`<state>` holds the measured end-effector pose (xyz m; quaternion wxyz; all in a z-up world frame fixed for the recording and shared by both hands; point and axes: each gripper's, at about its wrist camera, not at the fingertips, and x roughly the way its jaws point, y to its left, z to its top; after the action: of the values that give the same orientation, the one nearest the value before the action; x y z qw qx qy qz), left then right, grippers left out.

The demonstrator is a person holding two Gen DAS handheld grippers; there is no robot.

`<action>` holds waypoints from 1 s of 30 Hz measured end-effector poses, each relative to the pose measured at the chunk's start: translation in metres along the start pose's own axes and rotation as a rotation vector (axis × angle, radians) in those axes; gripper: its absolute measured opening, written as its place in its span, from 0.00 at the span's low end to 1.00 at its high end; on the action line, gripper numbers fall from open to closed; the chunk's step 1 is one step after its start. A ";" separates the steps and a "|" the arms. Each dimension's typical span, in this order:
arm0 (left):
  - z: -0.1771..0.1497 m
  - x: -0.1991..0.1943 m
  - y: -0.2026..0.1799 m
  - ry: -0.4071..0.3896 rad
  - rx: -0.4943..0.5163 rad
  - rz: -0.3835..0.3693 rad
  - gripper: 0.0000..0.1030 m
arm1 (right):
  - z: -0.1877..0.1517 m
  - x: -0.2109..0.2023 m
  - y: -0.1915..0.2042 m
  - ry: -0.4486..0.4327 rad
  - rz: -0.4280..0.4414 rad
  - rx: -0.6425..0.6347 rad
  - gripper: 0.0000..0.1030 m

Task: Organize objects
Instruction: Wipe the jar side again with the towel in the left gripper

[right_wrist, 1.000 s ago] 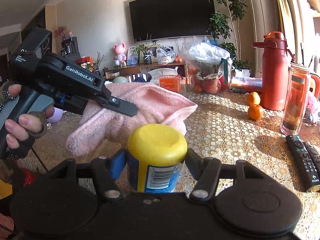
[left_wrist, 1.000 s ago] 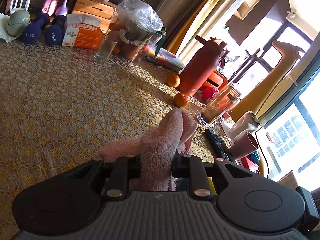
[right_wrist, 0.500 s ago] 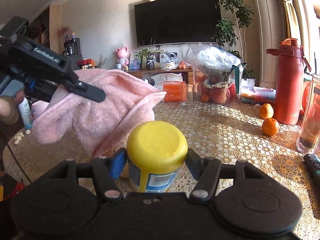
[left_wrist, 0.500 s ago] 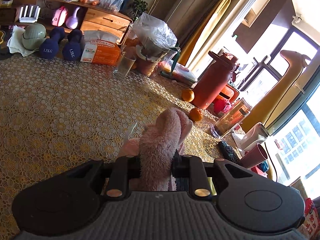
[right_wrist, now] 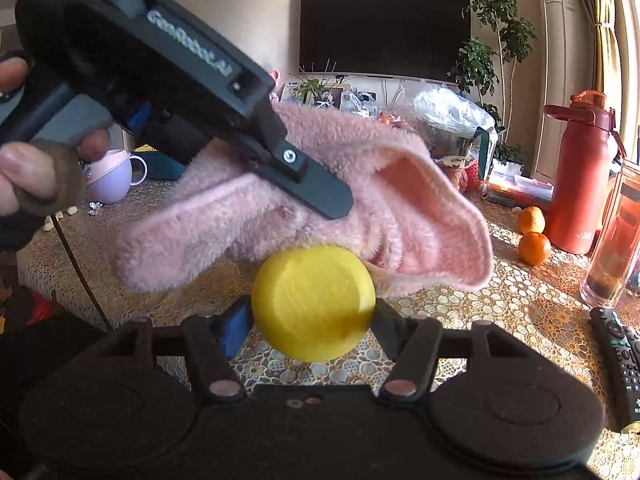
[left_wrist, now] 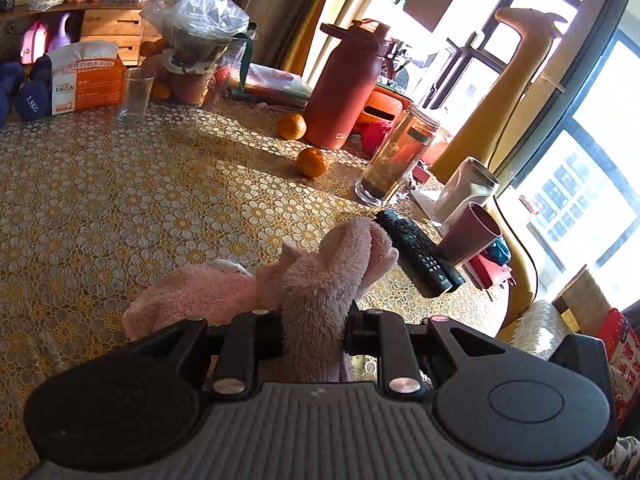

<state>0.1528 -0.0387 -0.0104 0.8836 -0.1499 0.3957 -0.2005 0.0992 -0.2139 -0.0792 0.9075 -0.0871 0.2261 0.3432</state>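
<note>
Left gripper [left_wrist: 314, 320]: pinching a fold of the pink fleece cloth [left_wrist: 320, 276], fingers pressed into the pile on both sides, the grip taken mid-fabric so the rest hangs free.
Pink fleece cloth: lifted above the table [left_wrist: 120, 200] and draped forward off the fingers; in the right wrist view its open mouth flares toward the right, pale lining showing (looks like a hat or pouch, I can't say which).
Why held so: my read is the cloth is held up and open as a receiver, its mouth just above the jar.
Right gripper [right_wrist: 314, 322]: closed on the yellow-lidded jar [right_wrist: 314, 302], one finger on each flank; the jar is tipped so only the lid faces the camera.
Jar position: off the table, directly below the cloth's lower edge, touching or nearly so (too blurred to settle).
Remote controls [left_wrist: 420, 254]: two lying side by side near the table's right edge, just beyond the cloth's tip.
Far right of table: oranges [left_wrist: 312, 162], red flask [left_wrist: 344, 88] and glass tumbler [left_wrist: 394, 156] grouped by the window, well apart from both tools.
Risk: I'd judge a floppy mouth could fold shut.
</note>
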 end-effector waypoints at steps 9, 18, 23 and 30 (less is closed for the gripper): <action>-0.001 0.018 0.051 0.042 -0.070 0.124 0.21 | -0.001 -0.001 0.006 -0.002 -0.010 -0.044 0.60; -0.006 -0.010 0.061 0.029 -0.105 0.105 0.21 | -0.002 0.001 0.021 0.002 -0.033 -0.213 0.60; 0.002 -0.037 0.037 -0.024 -0.070 0.034 0.21 | -0.004 0.002 0.032 -0.001 -0.051 -0.290 0.60; 0.009 -0.039 -0.010 -0.024 0.043 -0.057 0.21 | -0.001 0.005 0.032 0.002 -0.047 -0.304 0.60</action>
<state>0.1339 -0.0281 0.0244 0.8853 -0.1442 0.3762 -0.2322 0.0813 -0.1876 -0.0820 0.8913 -0.2289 0.1703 0.3523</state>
